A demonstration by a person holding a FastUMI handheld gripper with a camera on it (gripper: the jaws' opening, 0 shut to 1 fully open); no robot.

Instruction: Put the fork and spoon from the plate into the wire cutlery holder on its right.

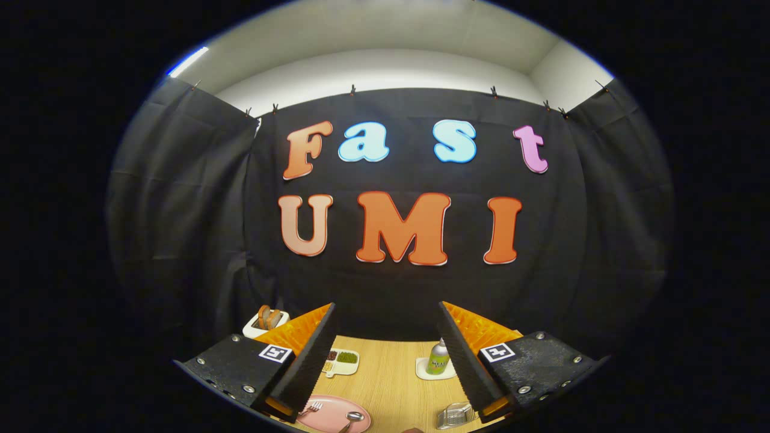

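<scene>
The wooden table (385, 373) carries a pink plate (331, 416); fork (313, 409) and spoon (352, 418) lie on it, unmoved. The wire cutlery holder (455, 415) stands right of the plate, apparently empty. My gripper (385, 355) is spread wide, holding nothing.

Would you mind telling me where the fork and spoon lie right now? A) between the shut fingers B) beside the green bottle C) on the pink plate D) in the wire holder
C: the fork and spoon rest on the pink plate, below the open gripper.
</scene>
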